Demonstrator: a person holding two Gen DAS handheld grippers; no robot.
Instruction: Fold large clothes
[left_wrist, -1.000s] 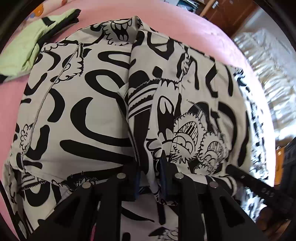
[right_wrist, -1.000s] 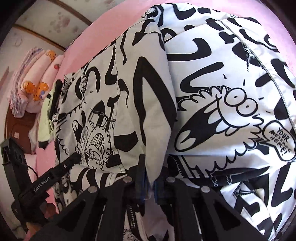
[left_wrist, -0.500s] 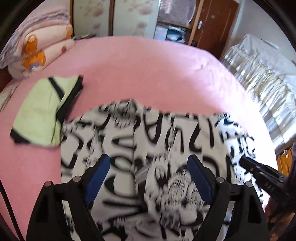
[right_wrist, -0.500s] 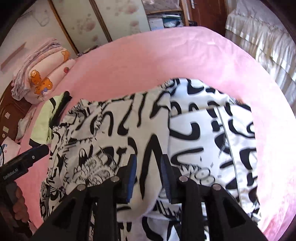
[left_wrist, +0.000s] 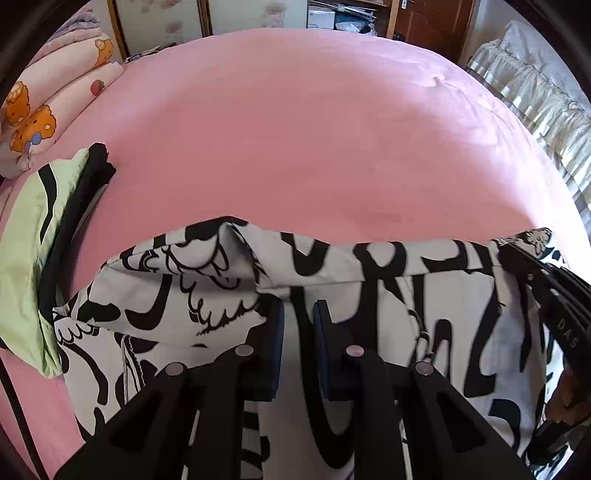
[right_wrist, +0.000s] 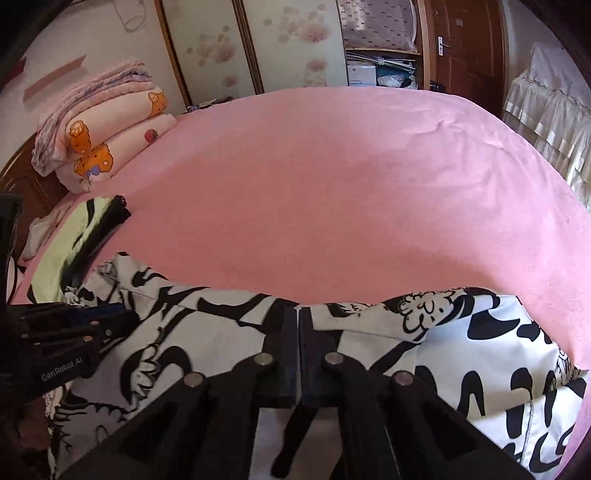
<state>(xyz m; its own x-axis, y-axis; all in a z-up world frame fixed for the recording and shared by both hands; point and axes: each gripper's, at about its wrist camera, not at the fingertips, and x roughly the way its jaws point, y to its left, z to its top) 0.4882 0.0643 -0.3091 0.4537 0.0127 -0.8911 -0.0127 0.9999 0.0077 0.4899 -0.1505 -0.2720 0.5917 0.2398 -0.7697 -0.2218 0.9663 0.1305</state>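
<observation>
Garment (left_wrist: 207, 295), black-and-white print, lies low in both frames on the pink bed (left_wrist: 314, 140). Left gripper (left_wrist: 298, 321) is closing, its narrow gap apparently empty; right gripper (right_wrist: 297, 321) is pressed together, apparently empty. Soft, light, floppy cloth, probably: pinch the far fold edge.

Right gripper (right_wrist: 297, 325) jaws closed, seemingly over printed garment (right_wrist: 207, 343).

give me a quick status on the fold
Left gripper closing over shirt. Right gripper shut. Green garment touches shirt's left edge.
</observation>
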